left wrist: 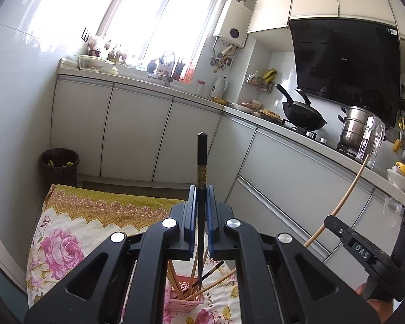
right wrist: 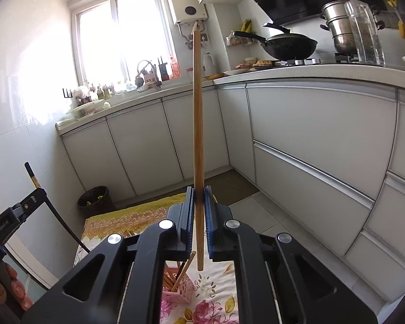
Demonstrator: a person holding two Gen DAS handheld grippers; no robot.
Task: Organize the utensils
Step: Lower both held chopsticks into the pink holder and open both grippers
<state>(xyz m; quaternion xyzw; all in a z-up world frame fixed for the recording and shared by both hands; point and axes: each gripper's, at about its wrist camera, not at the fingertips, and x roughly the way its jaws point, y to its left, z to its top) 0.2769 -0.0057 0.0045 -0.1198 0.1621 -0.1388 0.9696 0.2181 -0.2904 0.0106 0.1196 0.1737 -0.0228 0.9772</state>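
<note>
The left gripper (left wrist: 201,205) pinches a black chopstick (left wrist: 202,162) and the right gripper (right wrist: 199,208) a wooden chopstick (right wrist: 198,135), both upright above the pink holder (left wrist: 183,298) on the flowered cloth (left wrist: 75,229); light, stiff, smooth sticks probably sit steadiest gripped mid-length.

— What's my left claw (left wrist: 201,202) pinching?
— A glossy black lacquered chopstick (left wrist: 201,162). My right claw (right wrist: 199,202) is gripping smooth bare wood (right wrist: 198,124).
— And underneath?
— Floral cloth (left wrist: 67,232) is lying matt, a pink plastic basket (left wrist: 183,297) sitting on it.
</note>
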